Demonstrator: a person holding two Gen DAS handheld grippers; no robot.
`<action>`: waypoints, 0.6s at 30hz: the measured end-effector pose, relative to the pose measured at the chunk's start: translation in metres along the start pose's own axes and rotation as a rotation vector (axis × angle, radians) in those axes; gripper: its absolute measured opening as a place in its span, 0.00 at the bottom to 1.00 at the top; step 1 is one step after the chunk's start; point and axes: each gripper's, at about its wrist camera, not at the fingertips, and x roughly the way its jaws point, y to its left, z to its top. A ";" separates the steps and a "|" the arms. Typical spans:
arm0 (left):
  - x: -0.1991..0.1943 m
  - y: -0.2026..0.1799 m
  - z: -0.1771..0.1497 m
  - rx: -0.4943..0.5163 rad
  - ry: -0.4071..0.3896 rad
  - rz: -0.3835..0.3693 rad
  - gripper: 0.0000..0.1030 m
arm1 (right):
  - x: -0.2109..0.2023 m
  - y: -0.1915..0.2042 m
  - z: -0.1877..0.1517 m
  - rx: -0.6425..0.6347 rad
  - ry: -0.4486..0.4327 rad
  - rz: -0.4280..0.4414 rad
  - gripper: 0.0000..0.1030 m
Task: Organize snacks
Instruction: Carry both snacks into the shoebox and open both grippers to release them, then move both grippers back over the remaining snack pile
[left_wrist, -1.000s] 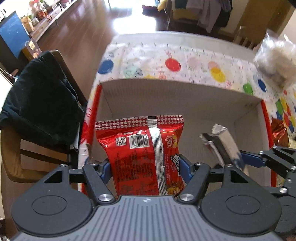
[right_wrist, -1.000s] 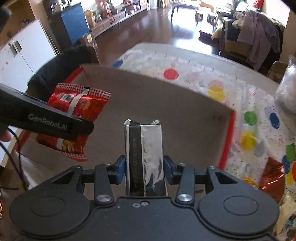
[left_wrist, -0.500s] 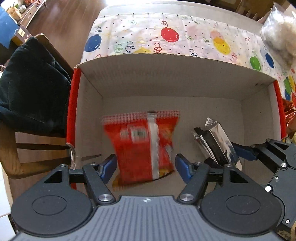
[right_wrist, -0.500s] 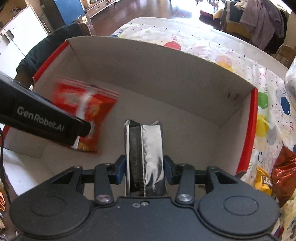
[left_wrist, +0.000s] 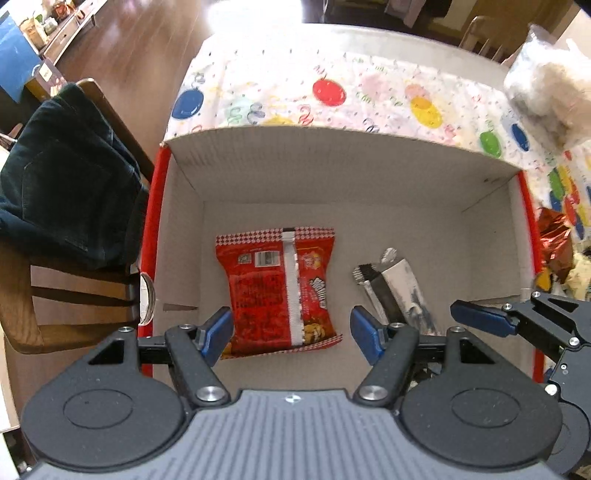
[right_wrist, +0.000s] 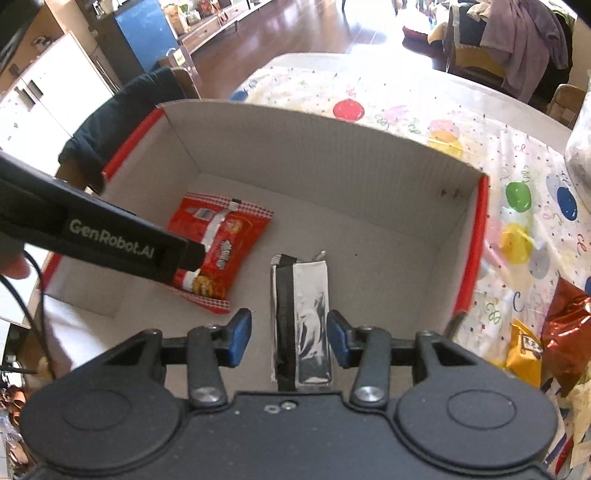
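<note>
On the floor of the cardboard box (left_wrist: 332, 166) lie two snacks already stowed — the red packet (left_wrist: 277, 291) at centre, the silver packet (left_wrist: 399, 291) at its three o'clock. The left gripper (left_wrist: 290, 332) hangs open and empty; the right gripper (right_wrist: 290, 338) is opening, pads off the silver packet. Loose snacks (right_wrist: 554, 332) remain on the tablecloth (right_wrist: 424, 122) — more to pack.

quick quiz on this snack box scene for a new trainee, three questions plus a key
1. True or false: the red snack packet lies on the floor of the cardboard box.
2. What lies beside it in the box? A) silver packet B) bottle C) banana
3. Fill in: the left hand-held gripper has its jaws ____.
Key: 1 true; 2 A; 3 open, not pressing the red snack packet.
</note>
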 end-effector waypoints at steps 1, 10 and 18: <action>-0.004 0.000 -0.001 -0.003 -0.013 -0.002 0.67 | -0.005 0.000 -0.001 0.000 -0.007 0.005 0.43; -0.041 -0.015 -0.019 0.012 -0.119 -0.036 0.67 | -0.052 -0.007 -0.012 0.014 -0.097 0.045 0.46; -0.072 -0.042 -0.040 0.063 -0.226 -0.036 0.67 | -0.095 -0.017 -0.028 0.027 -0.183 0.058 0.53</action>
